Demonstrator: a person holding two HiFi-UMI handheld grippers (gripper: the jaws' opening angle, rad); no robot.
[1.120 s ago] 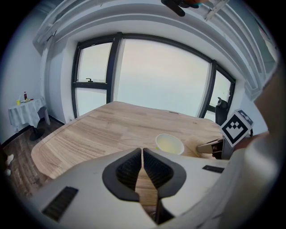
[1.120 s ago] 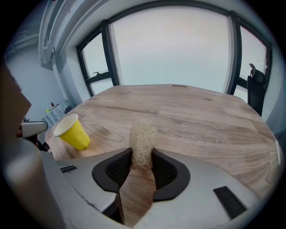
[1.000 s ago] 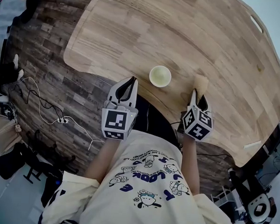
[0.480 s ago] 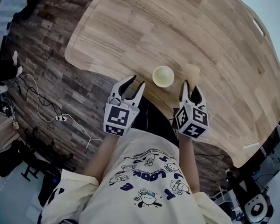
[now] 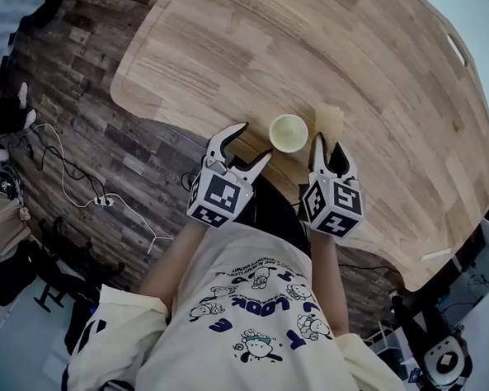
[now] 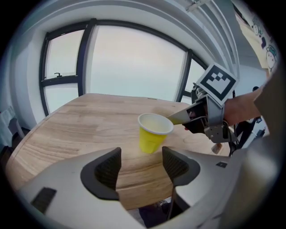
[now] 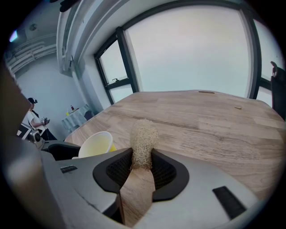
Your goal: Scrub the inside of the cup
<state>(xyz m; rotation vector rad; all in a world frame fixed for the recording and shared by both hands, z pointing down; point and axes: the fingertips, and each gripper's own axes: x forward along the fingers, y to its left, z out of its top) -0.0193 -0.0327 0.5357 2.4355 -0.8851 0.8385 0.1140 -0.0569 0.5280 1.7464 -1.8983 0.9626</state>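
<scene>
The left gripper [image 5: 249, 145] points obliquely downward. Its jaws have just been opening and stand wide apart, with nothing between the pads. The right gripper [image 5: 328, 144], likewise tilted downward, is clamped on a fibrous scrubber [image 7: 143, 136]. Both forearms [image 5: 173, 260] reach forward, with the grippers side by side.

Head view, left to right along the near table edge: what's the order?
left gripper, whose fingers have just been opening with nothing between them → cup → right gripper, shut on the loofah scrubber
</scene>
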